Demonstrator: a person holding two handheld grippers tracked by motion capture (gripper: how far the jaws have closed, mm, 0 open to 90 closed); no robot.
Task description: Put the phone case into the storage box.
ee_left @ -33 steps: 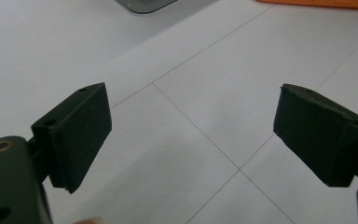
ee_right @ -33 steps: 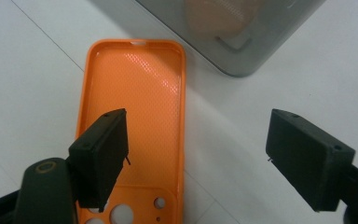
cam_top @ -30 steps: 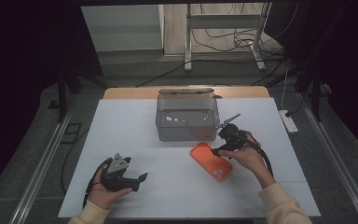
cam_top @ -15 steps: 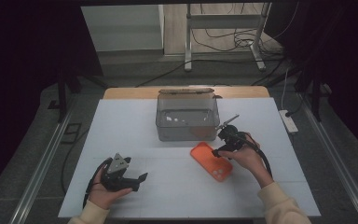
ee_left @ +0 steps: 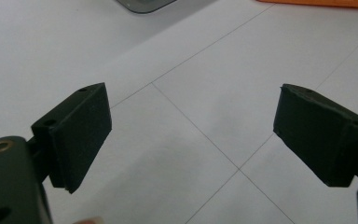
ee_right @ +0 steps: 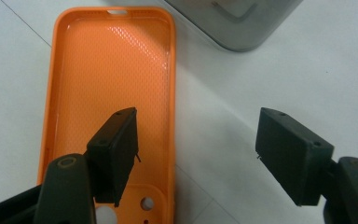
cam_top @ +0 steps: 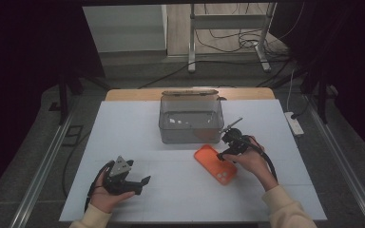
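An orange phone case (cam_top: pixel 215 165) (ee_right: pixel 112 74) lies hollow side up on the white table (cam_top: pixel 123 128), right of centre. My right gripper (cam_top: pixel 224 153) (ee_right: pixel 196 121) hangs over its near end. One jaw stands above the inside of the case and the other over bare table, with the case's long rim between them. The jaws have just been closing, and the pads still stand apart from the rim. My left gripper (cam_top: pixel 141 185) (ee_left: pixel 191 93) rests at the front left, its jaws wide with nothing between them.
A clear grey plastic box (cam_top: pixel 191 118) (ee_right: pixel 242 23) with small items inside stands at the back centre, just beyond the case. A wooden board (cam_top: pixel 190 93) lies behind it. A power strip (cam_top: pixel 294 122) sits off the table's right side.
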